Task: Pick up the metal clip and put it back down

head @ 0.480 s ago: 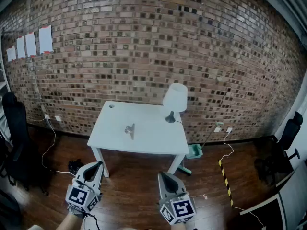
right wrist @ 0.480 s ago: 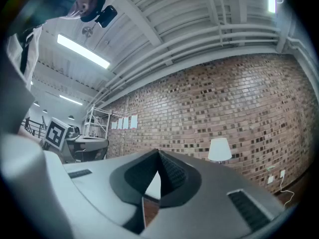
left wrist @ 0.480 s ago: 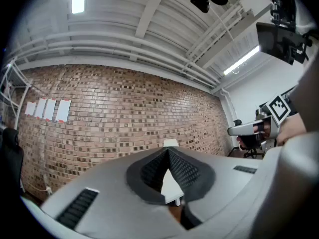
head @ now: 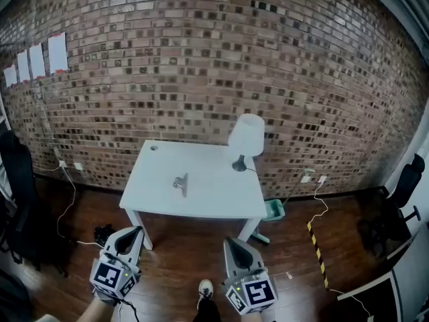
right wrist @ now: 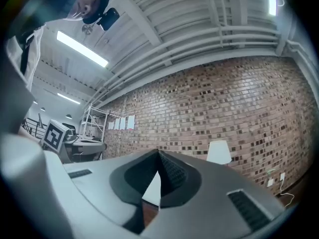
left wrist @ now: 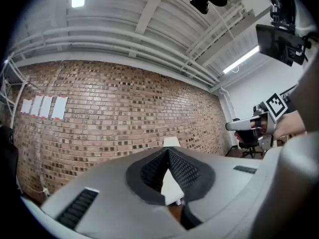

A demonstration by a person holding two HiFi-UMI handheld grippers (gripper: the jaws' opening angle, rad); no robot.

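Standing back from the table (head: 201,206), the person holds both tools low above the wooden floor (head: 181,253), and neither of them has reached the table yet. The left hand-held gripper (head: 137,231) is closed with nothing in it: in its own view the two ribbed tips meet at one point and only the white table top shows through the gap under them. The right hand-held gripper (head: 228,243) is closed and empty in the same way. The metal clip (head: 180,183) lies on the table, about in the middle between the far edge and the near edge and a little toward the left edge. From the grippers it lies ahead and higher, between the lines of the two tools. I judge it slightly nearer to the left one, but the difference is small. Its long axis seems to run roughly from the far edge toward the near edge, though the clip is too small in the head view to be sure. So the coming move is, I think, first an approach forward to the near edge, then an opening of the jaws. By count there is one clip, one table, one lamp (head: 245,139) near the far right corner, and two grippers.
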